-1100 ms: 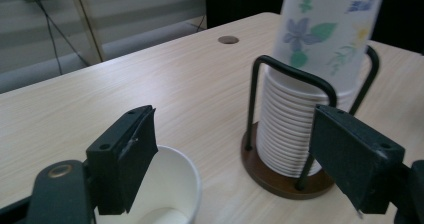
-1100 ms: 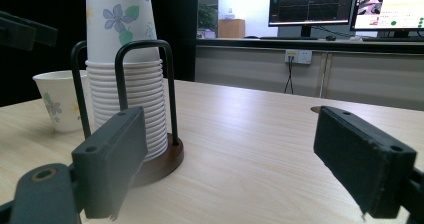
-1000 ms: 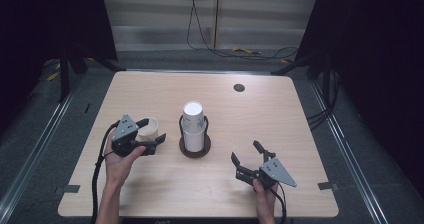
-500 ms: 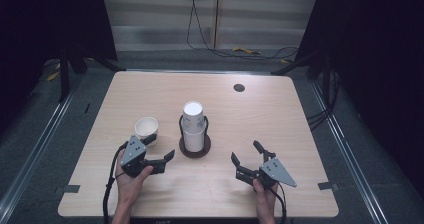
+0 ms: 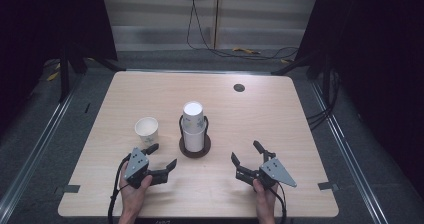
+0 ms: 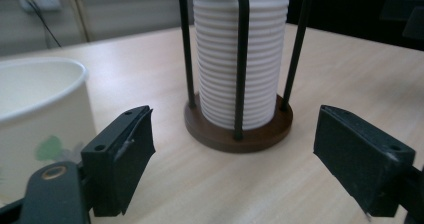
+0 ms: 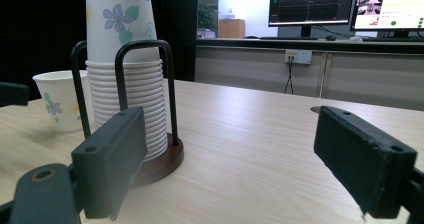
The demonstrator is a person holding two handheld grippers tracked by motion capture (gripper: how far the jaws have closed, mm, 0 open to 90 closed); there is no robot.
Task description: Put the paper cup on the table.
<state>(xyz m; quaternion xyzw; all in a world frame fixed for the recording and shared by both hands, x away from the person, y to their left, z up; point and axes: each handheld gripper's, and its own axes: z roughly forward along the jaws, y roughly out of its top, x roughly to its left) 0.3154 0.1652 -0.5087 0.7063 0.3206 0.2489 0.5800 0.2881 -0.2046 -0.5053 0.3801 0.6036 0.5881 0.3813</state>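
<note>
My left claw (image 5: 161,160) has just been opening and sits released, nothing in it; the cup (image 5: 147,130) stands just above it, left of centre. Right claw (image 5: 247,159) hangs wide open too, lower right; the cup stack (image 5: 193,125) stands mid-frame.

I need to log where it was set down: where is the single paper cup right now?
In the high view, the single paper cup stands upright on the table, left of the cup stack, just beyond the open left gripper.

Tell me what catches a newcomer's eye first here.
A tall stack of paper cups stands upside down in a wire holder mid-table. A single flowered cup stands upright just left of it. Nearer the person, the left gripper and the right gripper rest open and empty.
</note>
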